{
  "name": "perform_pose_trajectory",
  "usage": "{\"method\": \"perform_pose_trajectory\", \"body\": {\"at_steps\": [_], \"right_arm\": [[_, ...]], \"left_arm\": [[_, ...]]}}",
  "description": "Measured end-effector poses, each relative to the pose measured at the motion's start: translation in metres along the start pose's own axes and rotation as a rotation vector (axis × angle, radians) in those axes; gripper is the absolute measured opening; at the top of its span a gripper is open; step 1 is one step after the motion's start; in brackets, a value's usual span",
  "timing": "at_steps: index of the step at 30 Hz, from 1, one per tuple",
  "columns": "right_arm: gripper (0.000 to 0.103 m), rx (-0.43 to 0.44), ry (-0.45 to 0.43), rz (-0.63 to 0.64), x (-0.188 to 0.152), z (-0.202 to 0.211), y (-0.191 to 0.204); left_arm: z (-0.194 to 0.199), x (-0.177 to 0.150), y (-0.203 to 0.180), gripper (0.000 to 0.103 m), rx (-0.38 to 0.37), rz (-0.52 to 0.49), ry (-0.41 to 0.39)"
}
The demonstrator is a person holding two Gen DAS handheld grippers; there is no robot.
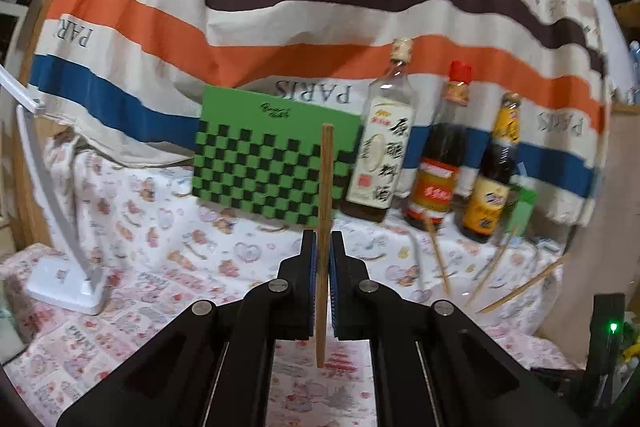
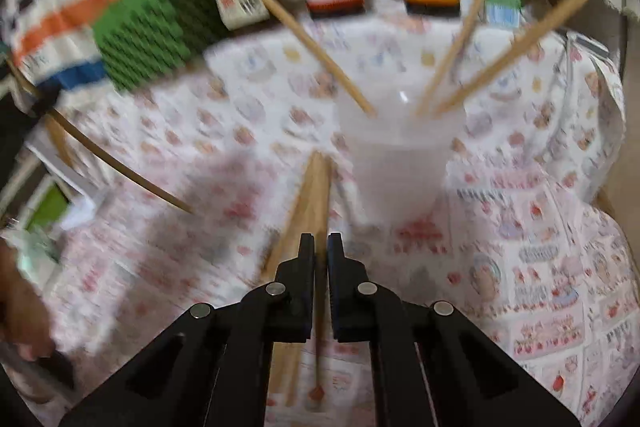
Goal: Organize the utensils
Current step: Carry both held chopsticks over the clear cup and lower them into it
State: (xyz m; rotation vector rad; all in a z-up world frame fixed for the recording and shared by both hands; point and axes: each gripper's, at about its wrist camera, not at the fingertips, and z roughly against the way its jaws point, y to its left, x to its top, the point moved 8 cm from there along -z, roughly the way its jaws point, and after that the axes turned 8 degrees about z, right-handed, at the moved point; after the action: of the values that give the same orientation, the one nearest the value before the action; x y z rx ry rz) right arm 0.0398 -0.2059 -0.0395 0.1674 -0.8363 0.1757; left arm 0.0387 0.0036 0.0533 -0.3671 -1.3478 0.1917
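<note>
Left wrist view: the left gripper (image 1: 323,247) clamps one wooden chopstick (image 1: 325,187) upright before a green checkered board (image 1: 256,155), with three sauce bottles (image 1: 438,155) at two o'clock on the patterned tablecloth (image 1: 160,247). Right wrist view, blurred: the right gripper (image 2: 321,247) is closed on a chopstick (image 2: 320,203), loose chopsticks (image 2: 298,215) beside it at eleven o'clock. A clear plastic cup (image 2: 400,163) at one o'clock holds three more chopsticks (image 2: 452,55), leaning outward.
</note>
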Motion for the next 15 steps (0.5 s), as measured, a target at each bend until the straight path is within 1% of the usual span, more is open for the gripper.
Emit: {"method": "perform_pose_trajectory", "body": {"at_steps": [1,3,5,9,11,13,15], "right_arm": [[0.007,0.001,-0.019,0.003,0.003,0.005,-0.001],[0.007,-0.017,-0.079,0.007,0.010,0.016,-0.005],[0.007,-0.007,-0.133,-0.001,0.017,0.027,-0.007],[0.007,0.016,-0.298,-0.028,0.034,0.061,-0.008],[0.007,0.013,-0.368,-0.036,0.040,0.077,-0.011],[0.007,0.004,-0.398,-0.047,0.043,0.084,-0.013],[0.007,0.002,-0.421,-0.055,0.045,0.091,-0.016]], "left_arm": [[0.001,0.000,-0.001,0.005,-0.023,0.007,0.002],[0.001,0.000,-0.001,0.005,-0.010,0.007,0.006],[0.000,0.000,-0.002,0.005,-0.019,0.013,0.011],[0.000,0.000,-0.003,0.004,-0.039,0.023,0.018],[0.001,0.000,-0.005,0.005,-0.048,0.020,0.018],[0.001,-0.001,-0.008,0.004,-0.064,0.012,0.026],[0.001,-0.002,-0.010,0.004,-0.054,-0.001,0.029]]}}
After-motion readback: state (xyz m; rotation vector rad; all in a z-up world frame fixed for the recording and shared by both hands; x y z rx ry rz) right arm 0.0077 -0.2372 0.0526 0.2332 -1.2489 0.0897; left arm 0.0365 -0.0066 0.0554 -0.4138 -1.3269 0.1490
